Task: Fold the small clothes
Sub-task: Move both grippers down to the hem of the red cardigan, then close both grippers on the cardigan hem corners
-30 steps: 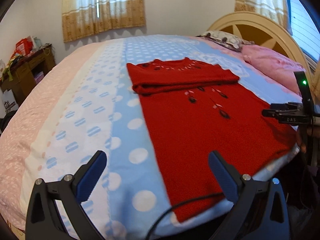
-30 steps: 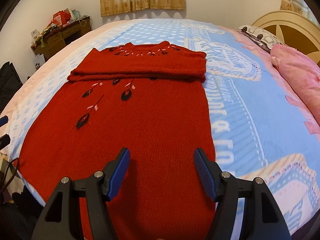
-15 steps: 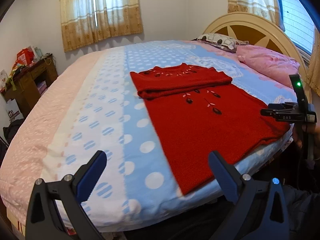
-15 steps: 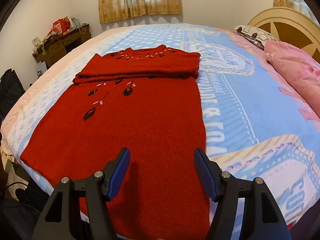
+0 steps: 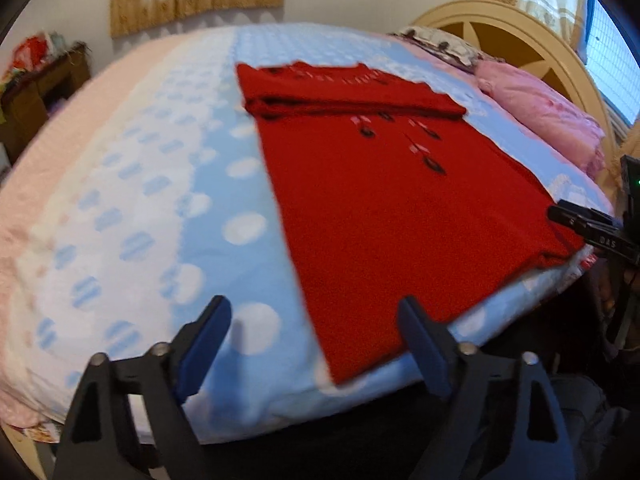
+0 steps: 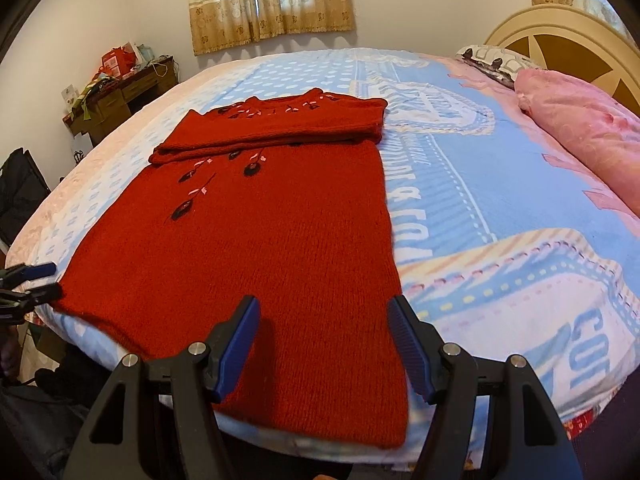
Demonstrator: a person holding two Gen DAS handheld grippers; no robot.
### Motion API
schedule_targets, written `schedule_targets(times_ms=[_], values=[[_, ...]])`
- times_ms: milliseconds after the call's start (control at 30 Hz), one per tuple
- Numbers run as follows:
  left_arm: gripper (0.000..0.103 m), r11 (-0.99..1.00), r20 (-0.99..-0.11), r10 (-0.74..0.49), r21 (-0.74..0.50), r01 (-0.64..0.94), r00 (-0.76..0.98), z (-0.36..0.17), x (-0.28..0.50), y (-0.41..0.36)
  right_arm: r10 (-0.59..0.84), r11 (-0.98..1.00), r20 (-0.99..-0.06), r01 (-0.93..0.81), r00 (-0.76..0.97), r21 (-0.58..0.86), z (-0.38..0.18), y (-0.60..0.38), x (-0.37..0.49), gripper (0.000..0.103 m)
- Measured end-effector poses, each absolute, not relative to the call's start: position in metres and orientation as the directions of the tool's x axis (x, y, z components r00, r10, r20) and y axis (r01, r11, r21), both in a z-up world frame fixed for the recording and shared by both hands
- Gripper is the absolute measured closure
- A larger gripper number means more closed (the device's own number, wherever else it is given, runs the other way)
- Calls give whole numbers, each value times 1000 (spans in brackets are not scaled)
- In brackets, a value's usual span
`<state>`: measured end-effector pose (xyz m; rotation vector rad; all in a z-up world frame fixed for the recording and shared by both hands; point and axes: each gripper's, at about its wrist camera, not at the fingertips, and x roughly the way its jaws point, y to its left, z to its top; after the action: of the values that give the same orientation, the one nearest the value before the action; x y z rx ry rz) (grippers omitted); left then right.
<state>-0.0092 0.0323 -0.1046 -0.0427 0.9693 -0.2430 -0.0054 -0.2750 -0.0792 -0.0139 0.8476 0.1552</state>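
Both grippers have dipped back toward the bed (image 6: pixel 500 216) since a moment ago. The left gripper (image 5: pixel 316 344), jaws wide apart and empty, hangs over the red sweater's (image 6: pixel 260 232) near-left hem corner. The right gripper (image 6: pixel 324 344), equally spread, hovers above the hem at the bed's near edge; bare blanket lies alongside.
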Motion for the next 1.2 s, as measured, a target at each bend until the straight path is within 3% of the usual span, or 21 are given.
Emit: schedule_targets(times_ms=[333,667,867,933,967,1033,1067,1200], values=[[53,955,-814,-291,-213,208,502,-105,-18,25,131,991,-743,-72,656,112,-79,-304,-28,36],[58,950,-825,-299,-209,233,479,-105,-21,18,187,980,-736,-77,651,181,-79,-315,-39,37],[58,947,-826,-312,-228,227,469,-106,-18,19,232,970,-729,-102,644,219,-83,-313,-41,67],[58,947,-825,-309,-223,229,473,-105,-18,18,254,963,-719,-101,647,249,-83,-317,-41,86],[58,947,-824,-311,-223,233,473,-105,-18,19,268,958,-713,-101,648,269,-83,-319,-42,90],[69,944,-819,-318,-226,242,477,-104,-18,20,293,947,-690,-102,662,304,-80,-324,-43,93],[85,942,-817,-322,-228,246,478,-103,-19,20,301,943,-679,-104,670,315,-78,-325,-45,93],[91,941,-799,-324,-219,257,506,-97,-20,22,319,931,-608,-120,727,345,-64,-330,-52,94]])
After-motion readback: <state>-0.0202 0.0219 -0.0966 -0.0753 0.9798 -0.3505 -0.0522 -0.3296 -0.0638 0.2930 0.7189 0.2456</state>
